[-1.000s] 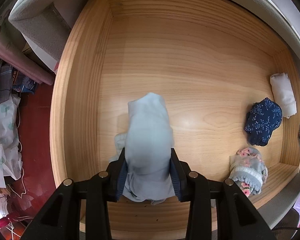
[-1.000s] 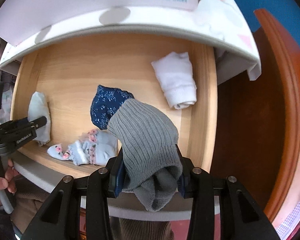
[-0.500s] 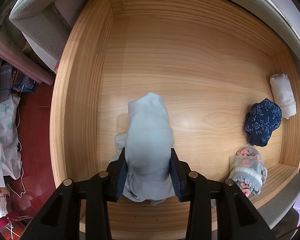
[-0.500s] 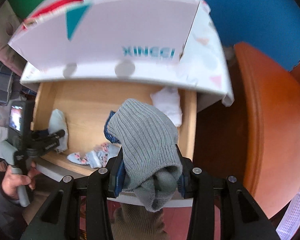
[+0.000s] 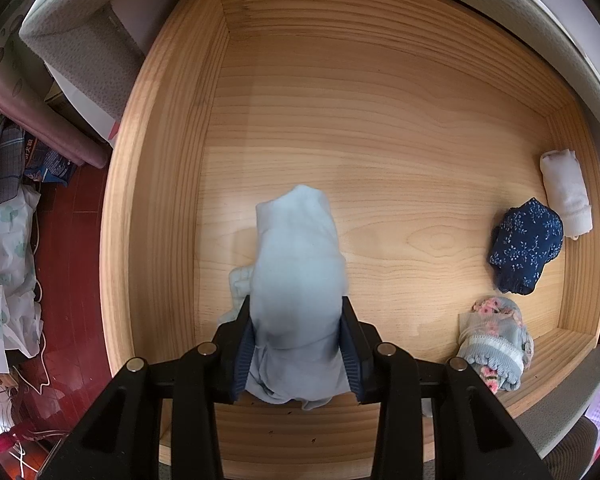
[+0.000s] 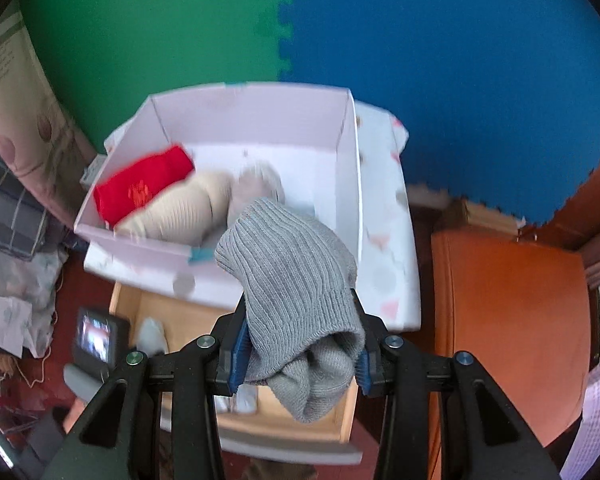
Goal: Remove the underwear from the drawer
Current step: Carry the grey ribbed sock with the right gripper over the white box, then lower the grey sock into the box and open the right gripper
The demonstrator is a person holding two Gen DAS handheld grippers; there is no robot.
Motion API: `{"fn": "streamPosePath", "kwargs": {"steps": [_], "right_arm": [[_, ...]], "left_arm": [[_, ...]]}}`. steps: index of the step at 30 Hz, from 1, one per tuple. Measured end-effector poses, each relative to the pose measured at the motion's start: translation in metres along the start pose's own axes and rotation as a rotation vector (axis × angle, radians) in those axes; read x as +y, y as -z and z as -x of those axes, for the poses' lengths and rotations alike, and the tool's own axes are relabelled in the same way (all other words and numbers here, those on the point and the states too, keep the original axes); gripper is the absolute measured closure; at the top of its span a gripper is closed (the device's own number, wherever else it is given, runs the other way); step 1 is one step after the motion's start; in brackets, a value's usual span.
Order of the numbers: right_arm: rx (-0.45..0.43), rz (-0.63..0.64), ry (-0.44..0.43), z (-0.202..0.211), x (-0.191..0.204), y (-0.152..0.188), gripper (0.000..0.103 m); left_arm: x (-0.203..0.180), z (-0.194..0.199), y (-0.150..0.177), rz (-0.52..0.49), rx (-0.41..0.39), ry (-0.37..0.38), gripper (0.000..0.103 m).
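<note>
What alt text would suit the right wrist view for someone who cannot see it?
The right gripper is shut on a grey ribbed knit garment, held above an open white cardboard box containing a red folded garment and a beige ribbed garment. Below lies the open wooden drawer; green and blue foam mats fill the background.

Right-wrist view: the right gripper [image 6: 300, 344], clamped on the grey ribbed garment [image 6: 296, 288], has risen away from the wooden drawer [image 6: 342, 424], which has dropped to the near bottom of the frame (a second ago it filled the view). The open top of the white box [image 6: 350, 160] above the drawer has come into sight, with a red item [image 6: 144, 186] and a beige ribbed item [image 6: 180, 212] inside. The green and blue foam wall tiles [image 6: 440, 40] now fill the far background. Left-wrist view: the grey shape at the right edge has gone.
</note>
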State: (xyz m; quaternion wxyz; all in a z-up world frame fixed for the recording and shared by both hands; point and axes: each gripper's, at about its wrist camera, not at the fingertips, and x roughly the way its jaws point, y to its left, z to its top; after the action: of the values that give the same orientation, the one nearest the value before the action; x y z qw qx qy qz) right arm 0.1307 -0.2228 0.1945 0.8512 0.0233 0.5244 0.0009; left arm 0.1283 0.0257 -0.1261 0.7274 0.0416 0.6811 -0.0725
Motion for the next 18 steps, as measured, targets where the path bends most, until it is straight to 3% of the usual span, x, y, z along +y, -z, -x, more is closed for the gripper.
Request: {"fn": "streamPosePath", "kwargs": {"steps": [7,12,18], "right_arm": [[0.016,0.004,0.036,-0.031,0.010,-0.049,0.063],[0.075,0.009,0.079,-0.069,0.014,-0.055,0.061],[0.116,0.002,0.069,-0.096,0.014,-0.048,0.061]], "left_arm": [[0.002,0.000,0.000,0.000,-0.001,0.002,0.065],[0.000,0.000,0.001,-0.009,-0.003,-0.002,0.065],[-0.001,0.000,0.001,-0.009,-0.004,-0.002,0.065]]}}
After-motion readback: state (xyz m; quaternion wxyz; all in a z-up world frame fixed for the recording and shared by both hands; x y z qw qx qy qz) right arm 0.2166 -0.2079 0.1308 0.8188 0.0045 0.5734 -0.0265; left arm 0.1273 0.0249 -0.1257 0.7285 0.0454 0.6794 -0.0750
